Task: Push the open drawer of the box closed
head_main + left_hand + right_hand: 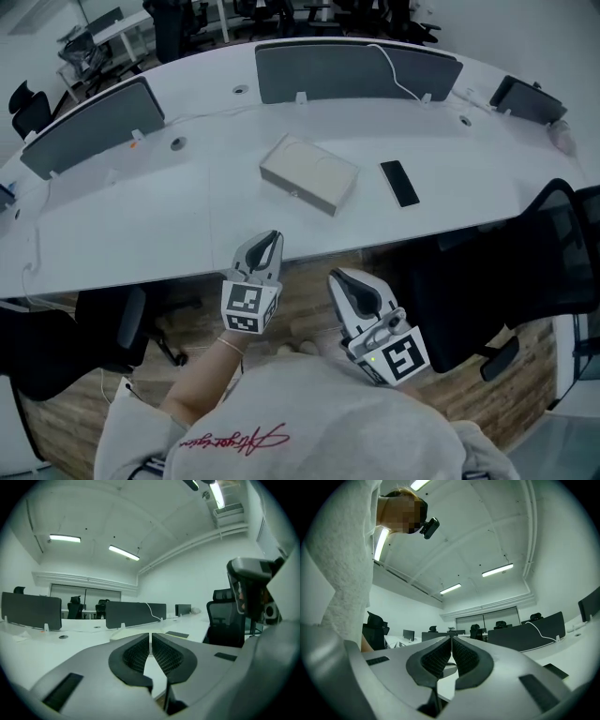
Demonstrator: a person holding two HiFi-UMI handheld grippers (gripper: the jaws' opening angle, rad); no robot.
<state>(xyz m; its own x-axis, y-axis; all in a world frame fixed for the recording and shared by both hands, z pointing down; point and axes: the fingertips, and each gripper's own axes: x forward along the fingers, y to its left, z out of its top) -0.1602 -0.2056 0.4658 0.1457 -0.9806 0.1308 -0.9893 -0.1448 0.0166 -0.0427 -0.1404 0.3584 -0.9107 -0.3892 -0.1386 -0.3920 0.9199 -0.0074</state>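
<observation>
Box point(309, 174): lies on the white desk point(169, 220), mid-desk and well back from the curved near edge.
Long axis: runs diagonally, far-left to near-right; the long side with a small knob faces the near edge (how far the drawer stands out cannot be made out).
Room around it: bare desk on its left and front; a dark phone point(400, 183) lies near its right end, and the divider panel point(347, 70) stands behind.
Left gripper point(271, 236) point(150, 634): jaws together, nothing between, short of the desk edge.
Right gripper point(339, 277) point(451, 638): jaws together, empty, over the wooden floor point(309, 300).
</observation>
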